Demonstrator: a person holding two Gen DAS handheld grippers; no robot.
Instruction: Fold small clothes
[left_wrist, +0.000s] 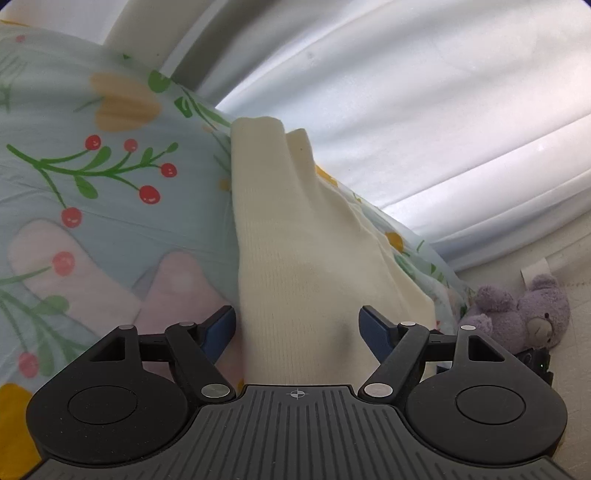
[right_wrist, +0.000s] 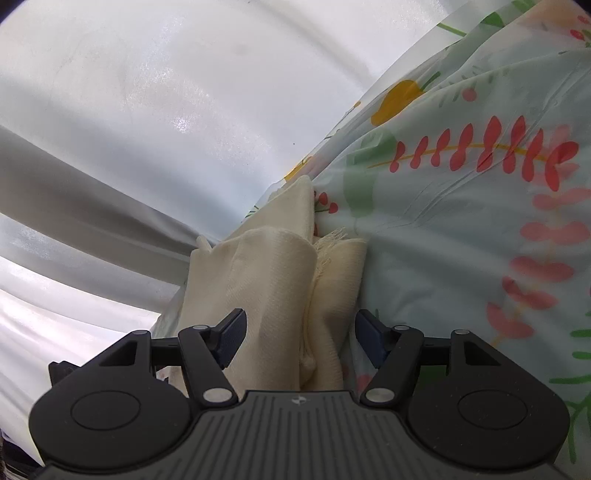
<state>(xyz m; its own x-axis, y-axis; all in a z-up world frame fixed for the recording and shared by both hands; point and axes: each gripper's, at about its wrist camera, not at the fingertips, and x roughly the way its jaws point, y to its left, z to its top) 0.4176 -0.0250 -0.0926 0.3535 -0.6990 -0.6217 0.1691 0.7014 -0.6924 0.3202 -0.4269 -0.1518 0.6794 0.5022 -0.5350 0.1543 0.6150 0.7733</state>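
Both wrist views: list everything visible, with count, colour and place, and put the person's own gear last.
cream garment: one, cream knit, lying on the cloth between each tool's open fingers; a frayed edge shows in the right wrist view
floral cloth: one, pale blue-green with red berries, green leaves and yellow flowers, under the garment
pink shapes: two, pale pink, left of the garment; whether print or fabric, cannot tell
curtain: one, white, pleated, behind the cloth
plush bear: one, purple, at the right edge of the left wrist view
left tool: one, black with blue pads, jaws open
right tool: one, black with blue pads, jaws open
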